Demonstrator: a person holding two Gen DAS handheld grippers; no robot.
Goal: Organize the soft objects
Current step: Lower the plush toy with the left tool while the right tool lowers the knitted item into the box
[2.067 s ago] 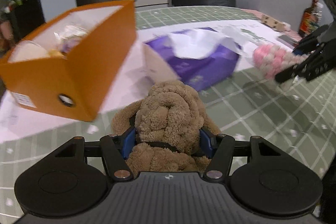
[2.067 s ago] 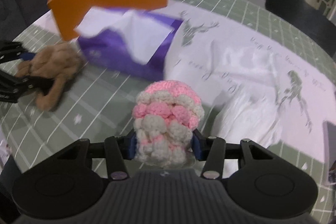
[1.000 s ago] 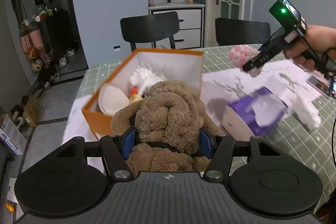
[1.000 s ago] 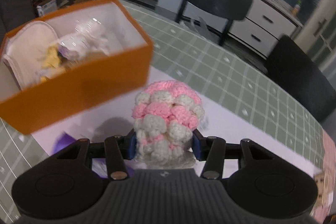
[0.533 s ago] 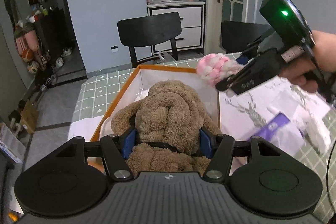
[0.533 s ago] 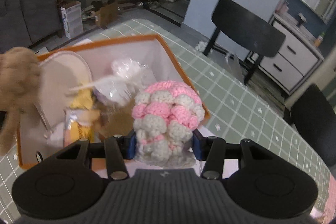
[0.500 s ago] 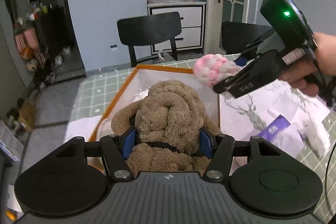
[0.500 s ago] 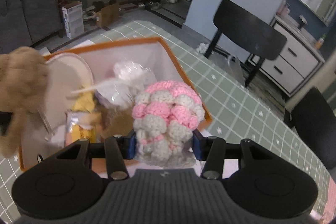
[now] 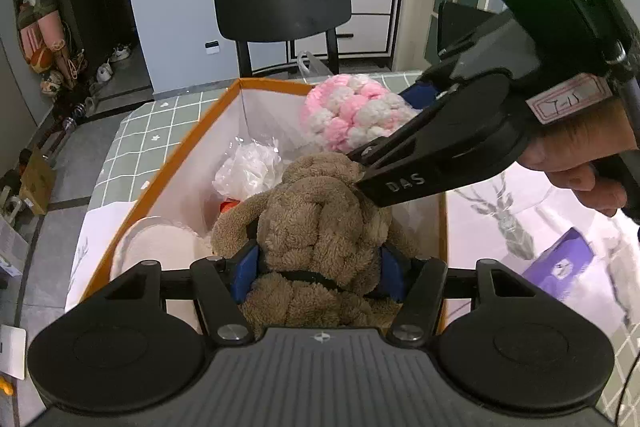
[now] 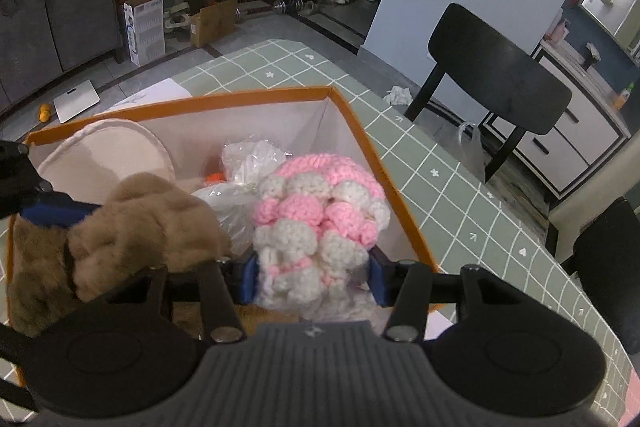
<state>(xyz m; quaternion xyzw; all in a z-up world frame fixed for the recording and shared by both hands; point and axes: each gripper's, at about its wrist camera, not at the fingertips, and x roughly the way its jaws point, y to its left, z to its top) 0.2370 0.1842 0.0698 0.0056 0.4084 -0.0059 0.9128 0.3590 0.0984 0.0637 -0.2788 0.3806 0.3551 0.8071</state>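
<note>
My left gripper (image 9: 318,267) is shut on a brown plush toy (image 9: 320,223) and holds it over the open orange box (image 9: 192,143). My right gripper (image 10: 312,275) is shut on a pink and white crocheted toy (image 10: 320,223), also over the box (image 10: 360,143), close beside the plush toy (image 10: 140,227). In the left wrist view the right gripper's body touches the top of the plush toy, with the crocheted toy (image 9: 352,111) beyond it. The box holds a cream round cushion (image 10: 104,159) and a white item in clear plastic (image 10: 248,171).
The box stands on a table with a green checked cloth (image 10: 440,163). A purple tissue pack (image 9: 560,263) lies on a white printed sheet (image 9: 504,211) to the right. Black chairs (image 9: 284,11) stand at the table's far side.
Both grippers have moved in over the orange box with their toys and come close together. The right gripper now touches the plush toy.
</note>
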